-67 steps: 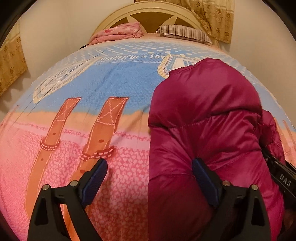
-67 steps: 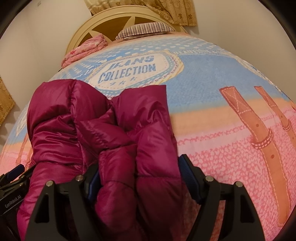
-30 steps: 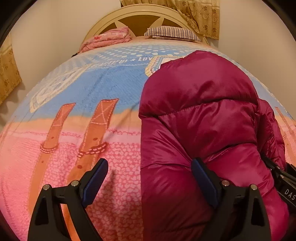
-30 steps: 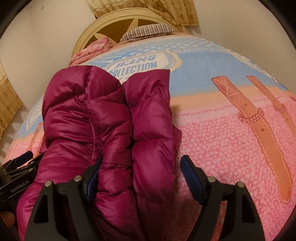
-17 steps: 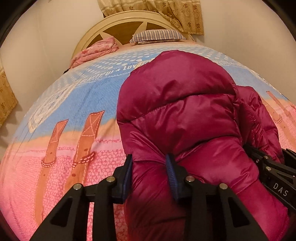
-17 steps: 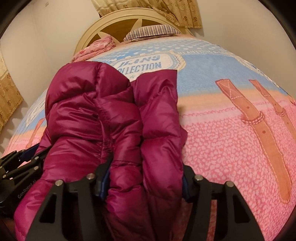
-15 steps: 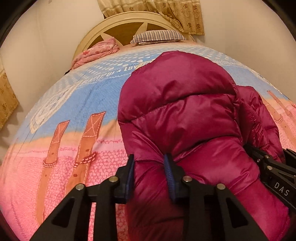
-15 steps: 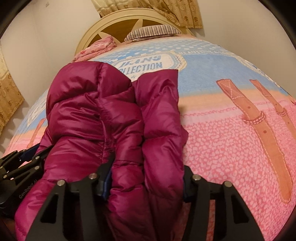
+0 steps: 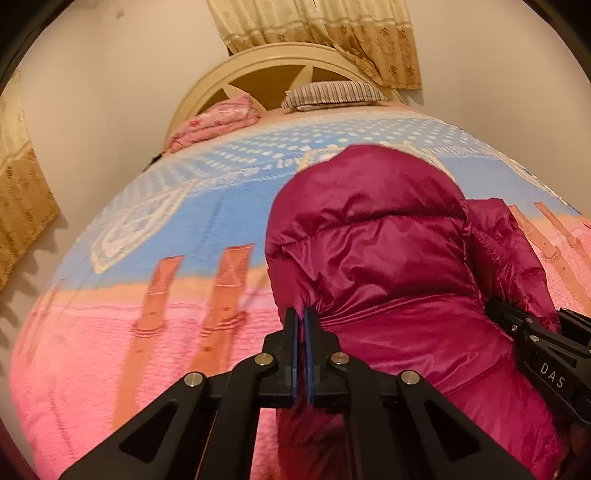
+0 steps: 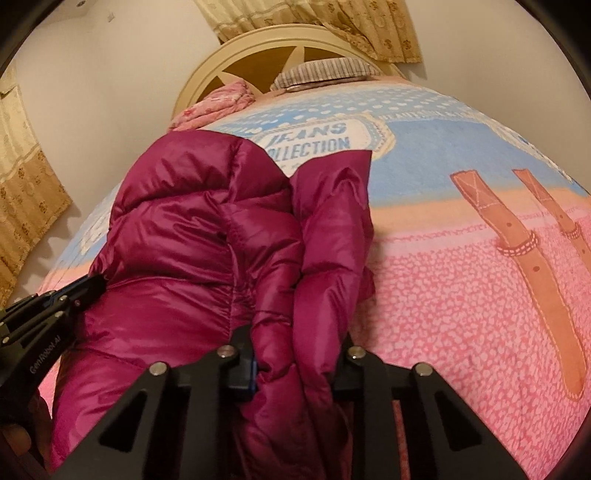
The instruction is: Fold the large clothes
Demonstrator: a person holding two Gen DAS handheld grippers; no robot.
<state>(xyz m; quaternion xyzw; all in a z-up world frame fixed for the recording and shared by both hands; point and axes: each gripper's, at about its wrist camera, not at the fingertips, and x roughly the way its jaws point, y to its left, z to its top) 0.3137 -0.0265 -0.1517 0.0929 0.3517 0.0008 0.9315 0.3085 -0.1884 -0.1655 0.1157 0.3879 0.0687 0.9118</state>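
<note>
Magenta puffer jacket [image 9: 388, 266] bunched on bed [image 9: 155, 229], over pink-and-blue bedspread. Left tool [image 9: 301, 317] closed, pads together at jacket's left edge; pinched fabric not discernible. Right tool [image 10: 295, 354] closing on thick jacket fold between its jaws. Pillow [image 9: 332, 94] and folded pink blanket [image 9: 218, 122] at headboard.

You are in a home bedroom: a bed [image 9: 147, 332] spread with a pink and blue printed blanket, a cream arched headboard [image 9: 269, 70], a striped pillow [image 9: 332, 94], a folded pink quilt [image 9: 218, 122], and patterned curtains [image 9: 317, 33] on the plain wall.
</note>
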